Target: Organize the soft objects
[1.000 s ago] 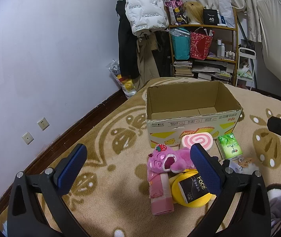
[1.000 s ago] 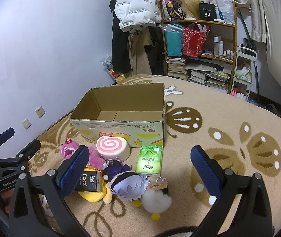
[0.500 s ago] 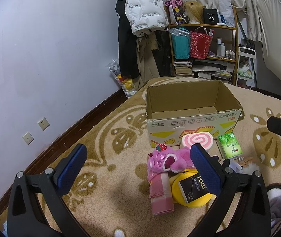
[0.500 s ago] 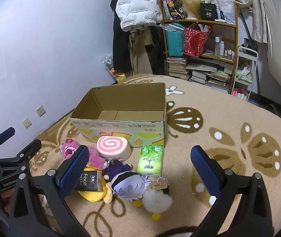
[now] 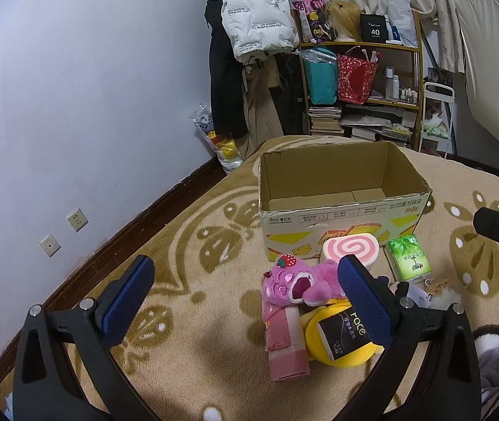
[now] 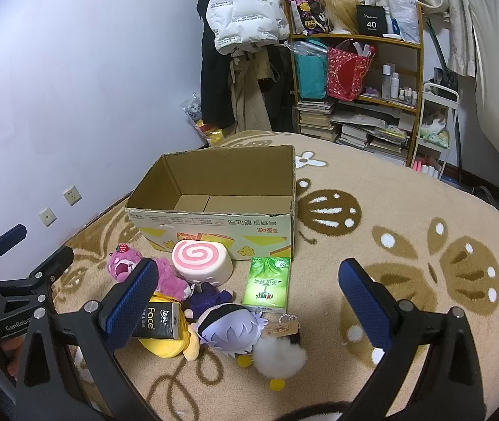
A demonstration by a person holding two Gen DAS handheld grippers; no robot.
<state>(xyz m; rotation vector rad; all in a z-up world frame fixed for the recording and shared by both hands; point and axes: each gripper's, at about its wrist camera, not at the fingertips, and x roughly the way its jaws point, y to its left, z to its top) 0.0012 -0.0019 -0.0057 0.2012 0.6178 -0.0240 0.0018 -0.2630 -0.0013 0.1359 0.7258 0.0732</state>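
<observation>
Two hand-held grippers hover over a patterned carpet strewn with soft things. The left gripper hangs wide open, its blue pads gripping nothing; the right gripper is likewise spread wide and empty.

An open box sits on the carpet towards its wall-side edge, with only its folded bottom flaps showing inside. The soft things lie clustered against the box's near side. A pink swirl cushion rests against the box front, a green tissue pack just beside it. A pink bear lies face up in front of the cushion, its head over a pink roll. A black pack sits on a yellow plush. In the right wrist view a grey-haired doll touches a white fluffy toy.

A crowded shelf stands beyond the carpet's far edge.
</observation>
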